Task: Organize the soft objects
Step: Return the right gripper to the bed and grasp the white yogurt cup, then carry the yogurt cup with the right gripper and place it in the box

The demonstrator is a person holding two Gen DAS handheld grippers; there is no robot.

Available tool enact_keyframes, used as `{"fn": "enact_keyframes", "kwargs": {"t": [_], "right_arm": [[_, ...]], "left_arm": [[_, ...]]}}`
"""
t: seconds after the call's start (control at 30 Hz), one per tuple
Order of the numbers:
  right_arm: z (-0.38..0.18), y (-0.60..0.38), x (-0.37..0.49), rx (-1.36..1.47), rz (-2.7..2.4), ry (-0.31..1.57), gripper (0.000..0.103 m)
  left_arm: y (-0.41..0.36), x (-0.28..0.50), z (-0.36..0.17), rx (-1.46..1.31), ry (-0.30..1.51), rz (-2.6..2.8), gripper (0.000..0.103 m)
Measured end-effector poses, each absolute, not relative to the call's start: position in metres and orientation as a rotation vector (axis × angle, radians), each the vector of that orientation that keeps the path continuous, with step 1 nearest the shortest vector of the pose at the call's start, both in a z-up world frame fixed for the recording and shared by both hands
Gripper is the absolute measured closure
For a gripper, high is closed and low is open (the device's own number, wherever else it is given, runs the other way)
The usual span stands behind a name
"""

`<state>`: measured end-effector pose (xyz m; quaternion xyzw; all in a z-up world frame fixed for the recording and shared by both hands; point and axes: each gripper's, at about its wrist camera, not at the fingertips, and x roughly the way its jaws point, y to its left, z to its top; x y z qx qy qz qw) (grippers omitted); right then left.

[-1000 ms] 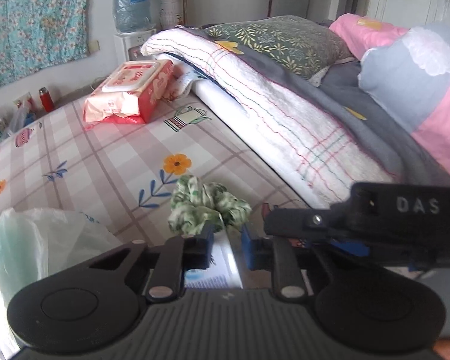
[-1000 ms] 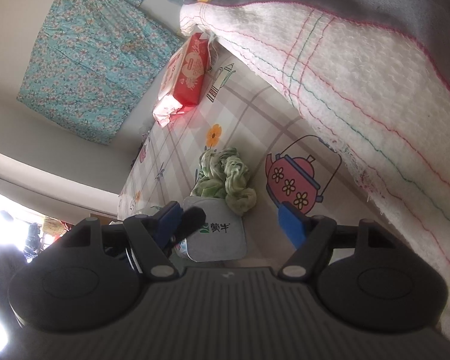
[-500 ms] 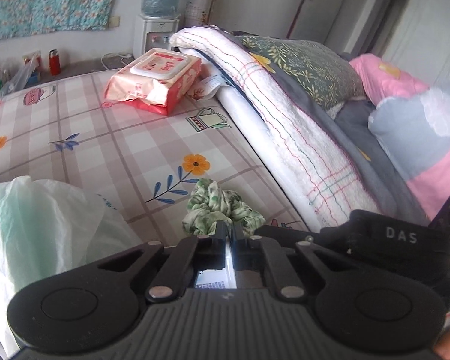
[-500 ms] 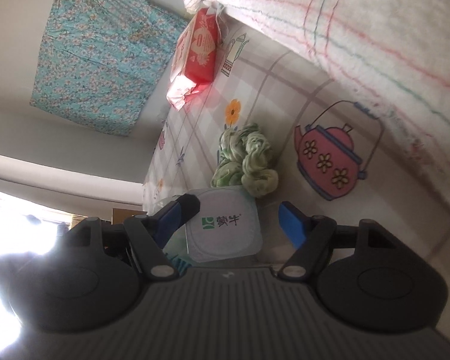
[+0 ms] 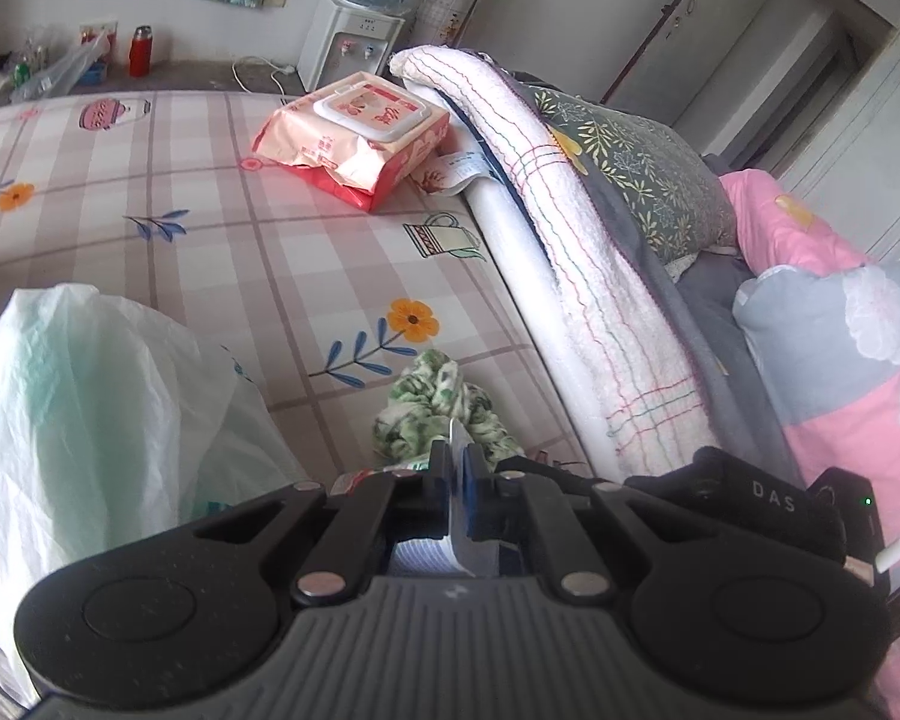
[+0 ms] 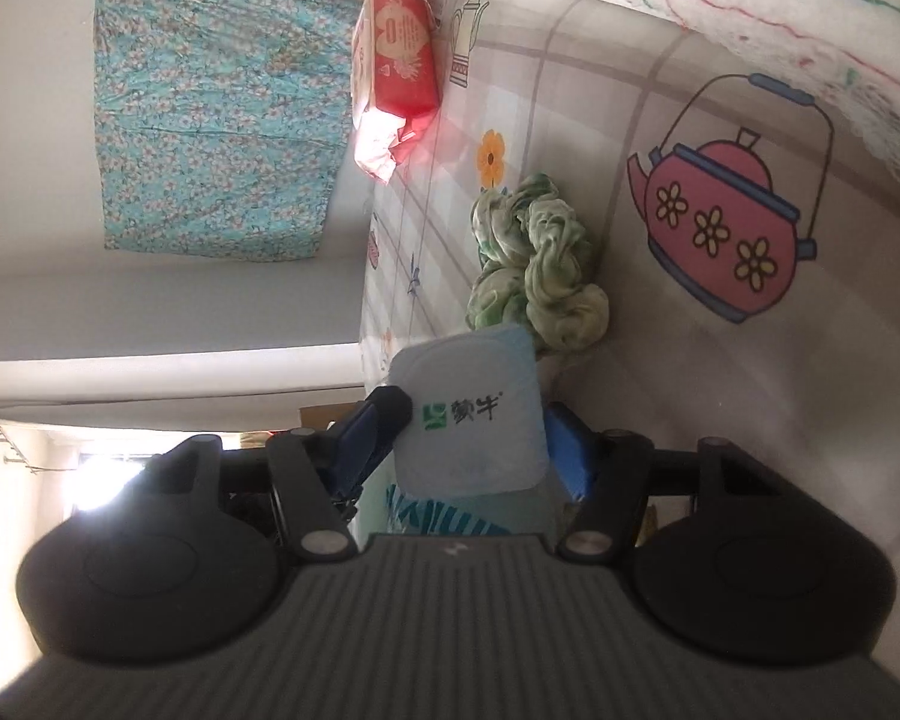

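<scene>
A: Left gripper (image 5: 457,462)?
B: Pressed together, pinching a thin pale flap (image 5: 459,531) seen edge-on.
A: Right gripper (image 6: 471,414)?
B: Half spread, jaws just closing in, blue pads (image 6: 366,438) now against both sides of a white yogurt cup (image 6: 468,456) with a green logo on its lid.
A: And the soft thing?
B: Green scrunchie (image 6: 534,264), bunched up on the plaid bedsheet (image 5: 222,252), just beyond the cup and touching its far edge; ungripped.
A: Further out?
B: Printed pink teapot (image 6: 726,228) beside the scrunchie. Crumpled white plastic bag (image 5: 90,420) to the left gripper's left. Red pack of wet wipes (image 5: 354,144) well beyond, near the folded white blanket (image 5: 600,300) along the sheet's right edge.
</scene>
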<state>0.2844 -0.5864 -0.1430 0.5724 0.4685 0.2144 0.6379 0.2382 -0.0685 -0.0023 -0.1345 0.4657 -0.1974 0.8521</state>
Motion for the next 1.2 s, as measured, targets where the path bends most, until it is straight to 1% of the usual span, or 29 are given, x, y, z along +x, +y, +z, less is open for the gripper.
{"fn": "enact_keyframes", "kwargs": {"t": [0.23,0.27,0.33,0.5,0.63,0.77,0.93,1.07,1.2], "right_arm": [[-0.128,-0.613,0.264,1.286,0.454,1.005,0.042],[-0.127,-0.615,0.262,1.277,0.449,1.0,0.043],[-0.129,-0.616,0.259,1.27,0.444,1.002,0.048],[-0.124,-0.611,0.255,1.226,0.435,0.997,0.055],[-0.113,-0.609,0.254,1.185,0.432,0.979,0.055],[-0.091,-0.607,0.25,1.142,0.458,0.955,0.055],[-0.049,-0.596,0.245,1.054,0.532,0.913,0.055],[-0.014,-0.568,0.247,0.978,0.62,0.902,0.055],[0.021,-0.517,0.248,0.893,0.75,0.912,0.054]], "left_arm": [[-0.077,0.233,-0.007,-0.319,1.013,-0.466,0.097],[-0.078,0.232,-0.008,-0.321,1.015,-0.474,0.095],[-0.08,0.231,-0.008,-0.315,1.021,-0.478,0.091],[-0.076,0.227,-0.008,-0.3,1.027,-0.455,0.09],[-0.071,0.222,-0.002,-0.315,1.012,-0.461,0.09],[-0.065,0.214,0.018,-0.326,0.968,-0.479,0.09],[-0.043,0.195,0.053,-0.343,0.883,-0.492,0.09],[-0.007,0.177,0.082,-0.37,0.804,-0.457,0.09],[0.045,0.152,0.11,-0.388,0.721,-0.368,0.09]]}}
